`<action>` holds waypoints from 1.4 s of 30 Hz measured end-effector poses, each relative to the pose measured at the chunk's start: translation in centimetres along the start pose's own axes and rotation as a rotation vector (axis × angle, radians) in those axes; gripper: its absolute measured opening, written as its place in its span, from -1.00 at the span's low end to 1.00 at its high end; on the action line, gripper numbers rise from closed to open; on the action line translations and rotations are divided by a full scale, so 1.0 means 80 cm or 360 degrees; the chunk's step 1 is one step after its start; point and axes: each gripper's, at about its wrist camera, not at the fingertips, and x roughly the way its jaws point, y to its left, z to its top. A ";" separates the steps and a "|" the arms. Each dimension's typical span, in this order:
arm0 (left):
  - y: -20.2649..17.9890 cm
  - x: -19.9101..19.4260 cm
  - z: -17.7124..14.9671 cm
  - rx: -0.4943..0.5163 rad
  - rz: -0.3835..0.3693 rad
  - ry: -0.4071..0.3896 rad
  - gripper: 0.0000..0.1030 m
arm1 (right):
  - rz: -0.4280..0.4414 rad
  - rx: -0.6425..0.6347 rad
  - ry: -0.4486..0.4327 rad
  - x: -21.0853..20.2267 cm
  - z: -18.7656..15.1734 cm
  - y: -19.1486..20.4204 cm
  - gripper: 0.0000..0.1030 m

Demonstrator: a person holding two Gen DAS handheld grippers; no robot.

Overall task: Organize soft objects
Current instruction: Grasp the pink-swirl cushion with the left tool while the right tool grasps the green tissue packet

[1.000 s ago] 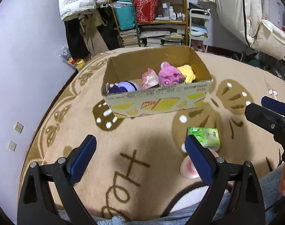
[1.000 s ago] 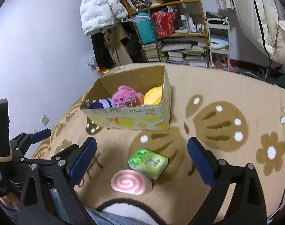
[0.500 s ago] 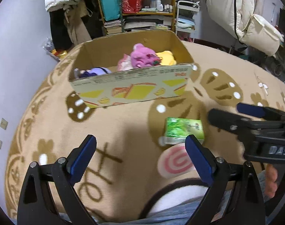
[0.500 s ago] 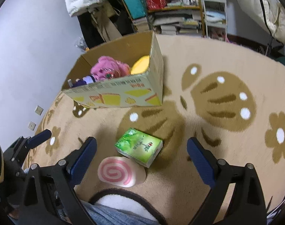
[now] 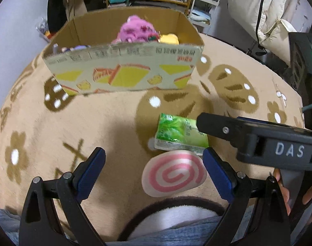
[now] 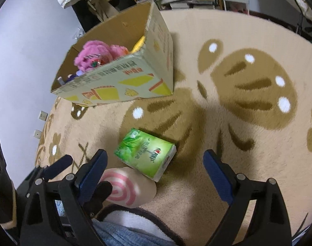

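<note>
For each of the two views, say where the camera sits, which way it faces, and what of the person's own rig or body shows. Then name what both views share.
Left wrist: on the left gripper, facing across the rug to the cardboard box; its open fingers, the right gripper and a hand show.
Right wrist: on the right gripper, angled down at the green tissue pack; its open fingers show, with the left gripper at lower left.
Shared: box, tissue pack, pink swirl cushion, pink plush toy.
</note>
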 end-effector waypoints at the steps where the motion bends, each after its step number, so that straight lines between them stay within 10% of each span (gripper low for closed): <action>1: -0.001 0.004 -0.001 0.0001 -0.0006 0.0017 0.84 | 0.0003 0.0010 0.0021 0.004 0.000 -0.001 0.91; 19: -0.007 0.053 -0.014 -0.0017 -0.0041 0.0251 0.83 | 0.0121 0.0196 0.0272 0.054 -0.004 -0.025 0.66; 29: -0.001 0.059 -0.018 -0.0102 -0.0152 0.0313 0.03 | 0.0186 0.0225 0.0320 0.070 -0.011 -0.021 0.17; 42: 0.015 0.045 -0.013 -0.0114 -0.0036 0.0263 -0.16 | 0.0235 0.0145 0.0188 0.061 -0.004 0.001 -0.42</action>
